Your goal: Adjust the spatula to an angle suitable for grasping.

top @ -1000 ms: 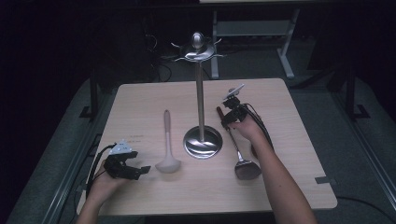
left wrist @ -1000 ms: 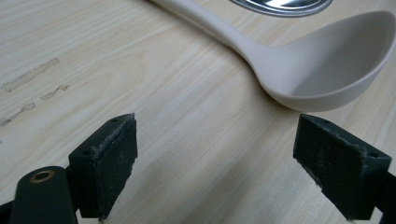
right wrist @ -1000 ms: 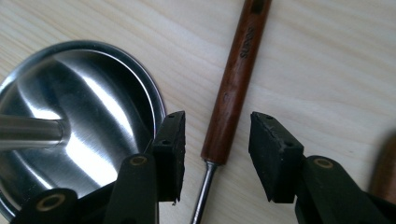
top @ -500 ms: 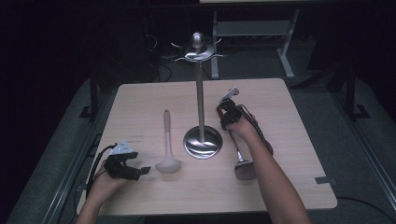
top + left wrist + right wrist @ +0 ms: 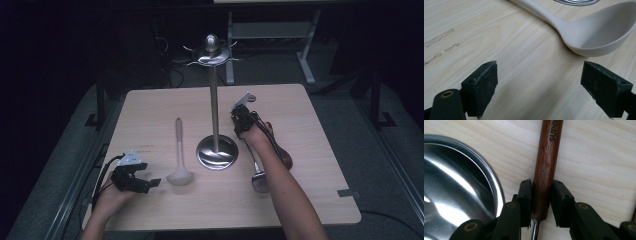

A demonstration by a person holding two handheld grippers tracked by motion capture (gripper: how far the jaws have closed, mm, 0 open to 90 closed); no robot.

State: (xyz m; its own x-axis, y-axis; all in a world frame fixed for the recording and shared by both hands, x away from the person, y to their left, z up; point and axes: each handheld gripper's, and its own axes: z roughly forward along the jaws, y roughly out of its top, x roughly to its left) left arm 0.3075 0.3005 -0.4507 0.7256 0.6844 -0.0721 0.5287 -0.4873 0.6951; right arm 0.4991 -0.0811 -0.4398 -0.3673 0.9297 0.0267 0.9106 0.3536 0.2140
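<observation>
Table [image 5: 310,130]: light wood, your forearms enter from near edge. Steel stand [image 5: 216,150]: round base mid-table, tall pole, hooked crown on top. Beige ladle [image 5: 179,160]: lies left of base, bowl toward you. Wooden-handled utensil [image 5: 547,165]: lies flat on table just right of base, metal head toward you. Your right gripper [image 5: 541,202]: jaws have just been closing, now clamped on wooden handle near its metal shank. Your left gripper [image 5: 537,92]: jaws wide apart, nothing between, resting near ladle bowl.
</observation>
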